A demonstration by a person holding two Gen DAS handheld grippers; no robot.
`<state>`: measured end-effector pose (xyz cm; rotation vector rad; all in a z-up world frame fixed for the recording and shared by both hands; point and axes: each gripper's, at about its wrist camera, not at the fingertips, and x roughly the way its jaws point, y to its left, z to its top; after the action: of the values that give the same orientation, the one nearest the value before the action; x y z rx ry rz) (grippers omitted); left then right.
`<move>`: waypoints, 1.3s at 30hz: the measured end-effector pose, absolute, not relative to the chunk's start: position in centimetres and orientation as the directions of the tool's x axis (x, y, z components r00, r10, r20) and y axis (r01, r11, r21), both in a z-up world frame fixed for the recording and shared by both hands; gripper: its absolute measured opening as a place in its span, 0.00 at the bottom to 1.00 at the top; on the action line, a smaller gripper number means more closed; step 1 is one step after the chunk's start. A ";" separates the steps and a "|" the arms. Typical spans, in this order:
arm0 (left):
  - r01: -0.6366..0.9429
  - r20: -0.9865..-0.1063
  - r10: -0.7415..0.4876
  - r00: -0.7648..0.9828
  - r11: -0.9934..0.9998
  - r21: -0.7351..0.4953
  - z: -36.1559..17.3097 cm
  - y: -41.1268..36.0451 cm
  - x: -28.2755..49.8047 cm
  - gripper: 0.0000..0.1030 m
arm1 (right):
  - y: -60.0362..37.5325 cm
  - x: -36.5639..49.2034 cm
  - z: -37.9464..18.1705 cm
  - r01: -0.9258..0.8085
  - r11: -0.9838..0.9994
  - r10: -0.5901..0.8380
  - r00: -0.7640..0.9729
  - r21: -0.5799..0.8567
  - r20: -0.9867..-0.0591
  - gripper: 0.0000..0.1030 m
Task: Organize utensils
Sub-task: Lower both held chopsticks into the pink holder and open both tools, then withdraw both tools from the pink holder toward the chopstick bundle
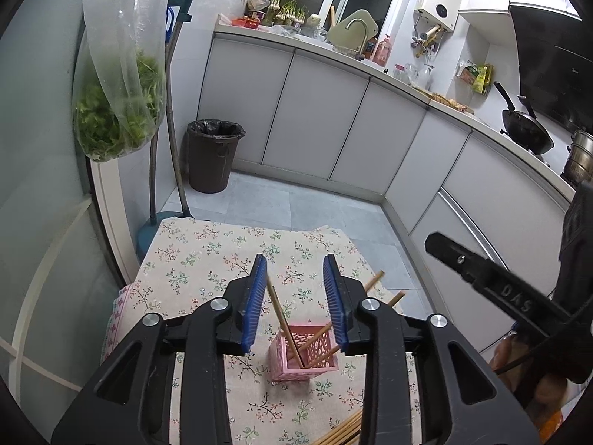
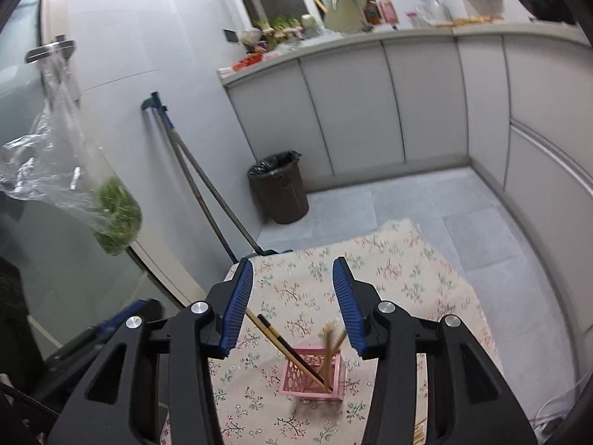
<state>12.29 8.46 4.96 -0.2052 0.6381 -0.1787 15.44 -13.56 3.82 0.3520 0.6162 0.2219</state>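
A loose bundle of bamboo chopsticks (image 1: 343,431) runs off the left wrist view's bottom edge, partly behind the gripper. In the right wrist view, light wooden chopsticks (image 2: 331,337) in the pink perforated plastic basket (image 2: 314,374) are motion-blurred, their count unclear.

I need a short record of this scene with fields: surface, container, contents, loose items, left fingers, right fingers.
surface: floral tablecloth
container: pink basket, upright on the cloth
contents: several chopsticks, leaning
loose items: more chopsticks at the near edge
left fingers: apart, holding nothing
right fingers: apart, above the basket, holding nothing
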 end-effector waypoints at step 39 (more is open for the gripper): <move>0.293 -0.762 -0.197 0.616 0.956 -0.010 -4.8 -1.4 6.0 0.93 | -22.6 -2.9 -1.0 0.150 0.981 -0.069 0.861 0.122 -0.503 0.94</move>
<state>6.04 -1.37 -4.78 0.1196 0.8620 -0.2833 -2.90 -22.61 -0.98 0.1591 0.5210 -0.1155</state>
